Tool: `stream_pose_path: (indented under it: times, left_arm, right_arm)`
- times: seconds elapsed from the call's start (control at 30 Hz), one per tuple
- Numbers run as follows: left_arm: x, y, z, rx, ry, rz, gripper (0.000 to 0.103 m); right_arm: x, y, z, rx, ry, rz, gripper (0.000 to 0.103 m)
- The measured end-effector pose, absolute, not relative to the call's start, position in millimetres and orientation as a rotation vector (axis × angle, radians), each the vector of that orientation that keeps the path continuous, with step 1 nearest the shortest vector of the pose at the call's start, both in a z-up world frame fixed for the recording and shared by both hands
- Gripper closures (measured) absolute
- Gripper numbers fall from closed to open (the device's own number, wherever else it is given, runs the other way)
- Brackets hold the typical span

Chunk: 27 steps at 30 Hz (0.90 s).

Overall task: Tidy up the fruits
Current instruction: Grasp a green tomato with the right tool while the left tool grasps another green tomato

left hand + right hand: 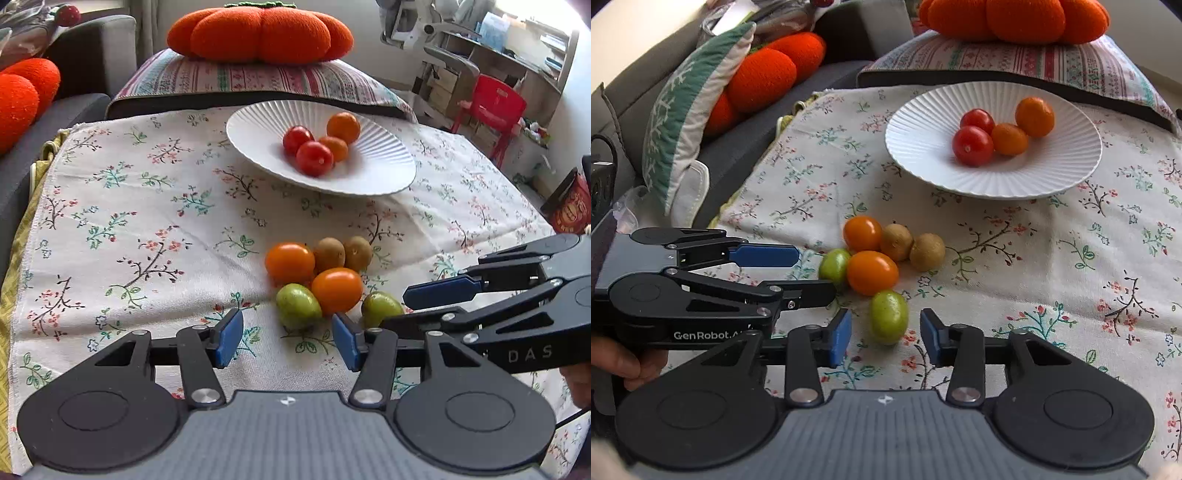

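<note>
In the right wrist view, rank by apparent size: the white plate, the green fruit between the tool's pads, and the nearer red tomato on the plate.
1. white plate
2. green fruit
3. nearer red tomato; the fruit's nearness makes this uncertain.

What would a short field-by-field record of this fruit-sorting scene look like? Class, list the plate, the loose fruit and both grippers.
plate: white, ribbed; holds two red and two orange tomatoes
loose fruit: two orange tomatoes, two kiwis, two green tomatoes, clustered on the floral cloth
left gripper: open, green tomato ahead of its fingers
right gripper: open, other green tomato between its fingers, untouched
</note>
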<state>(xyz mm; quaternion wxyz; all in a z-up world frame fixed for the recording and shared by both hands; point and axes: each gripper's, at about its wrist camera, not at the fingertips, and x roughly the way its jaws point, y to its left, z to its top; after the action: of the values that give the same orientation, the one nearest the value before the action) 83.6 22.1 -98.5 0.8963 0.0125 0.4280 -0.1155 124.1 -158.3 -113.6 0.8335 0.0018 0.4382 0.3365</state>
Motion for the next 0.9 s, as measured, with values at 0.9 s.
stream_pose_path:
  times: [0.9]
  left_arm:
    - [92,6,-110,0.134,0.835,-0.196,0.095]
  right_arm:
    - [129,-160,-111,0.003,0.926,0.683,0.08]
